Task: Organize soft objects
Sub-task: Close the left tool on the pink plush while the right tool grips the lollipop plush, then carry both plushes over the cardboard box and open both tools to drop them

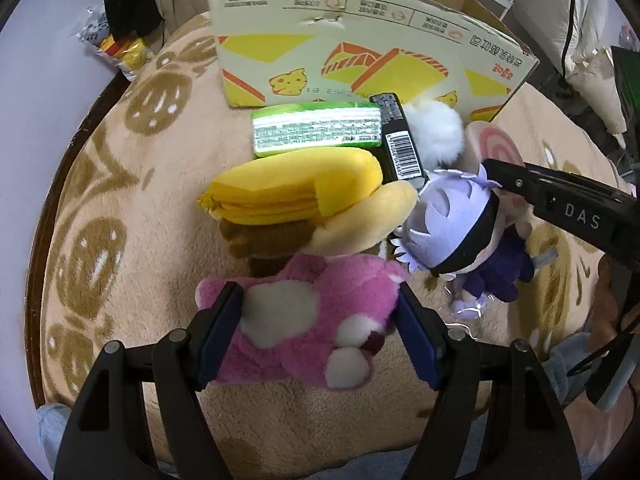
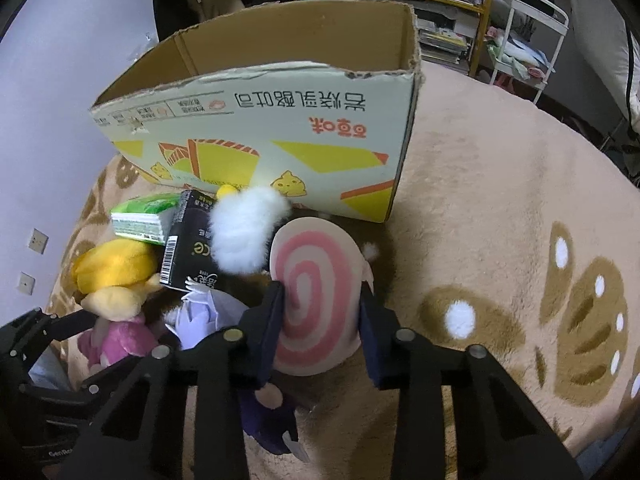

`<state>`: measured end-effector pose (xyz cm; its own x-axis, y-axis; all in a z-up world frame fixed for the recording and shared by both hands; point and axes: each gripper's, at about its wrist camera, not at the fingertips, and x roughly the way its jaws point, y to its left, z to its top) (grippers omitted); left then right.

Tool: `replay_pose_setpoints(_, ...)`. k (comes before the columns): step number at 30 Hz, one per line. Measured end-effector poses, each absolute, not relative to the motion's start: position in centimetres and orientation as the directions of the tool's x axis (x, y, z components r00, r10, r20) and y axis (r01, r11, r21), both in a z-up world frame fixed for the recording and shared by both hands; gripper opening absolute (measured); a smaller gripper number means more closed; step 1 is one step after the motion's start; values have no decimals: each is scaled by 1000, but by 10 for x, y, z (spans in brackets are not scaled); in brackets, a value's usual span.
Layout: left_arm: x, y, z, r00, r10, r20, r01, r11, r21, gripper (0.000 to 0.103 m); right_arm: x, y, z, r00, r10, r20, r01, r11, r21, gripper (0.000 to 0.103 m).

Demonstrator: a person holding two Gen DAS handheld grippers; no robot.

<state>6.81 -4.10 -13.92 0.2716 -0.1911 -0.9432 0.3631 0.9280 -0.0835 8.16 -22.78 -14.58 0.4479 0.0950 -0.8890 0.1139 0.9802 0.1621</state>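
My left gripper is shut on a pink and white plush bear, one pad on each flank. Beyond it lie a yellow banana plush and a purple-haired doll on the blanket. My right gripper is shut on a round plush with a pink spiral, squeezed between both pads. A white fluffy ball rests against the spiral plush. One of the right gripper's fingers reaches in over the doll in the left wrist view.
An open cardboard box stands just behind the pile on a beige blanket with brown cookie patterns. A green tissue pack and a black packet lie by the box. Shelves and a white cart stand at the back right.
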Motion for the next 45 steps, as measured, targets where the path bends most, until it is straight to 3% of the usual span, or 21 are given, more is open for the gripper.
replay_pose_setpoints(6,61,-35,-132,270,-198,-942,353,931,-95,75,71,-221,-134,465,89,-881,95,984,149,32)
replay_pose_setpoints(23,39,-26,-72,511,-183,-840,349,937,8,75,47,-219,-84,617,82,-783,83,982,169,30)
replay_pose_setpoints(33,33,-14,-41,630,-220,-745,325,946,-4,75,25,-220,-49,756,16,-655,91,987,129,30)
replay_pose_setpoints(45,44,-27,19,807,-196,-557,305,946,109,75,29,-220,-2,830,30,-557,53,990,133,30)
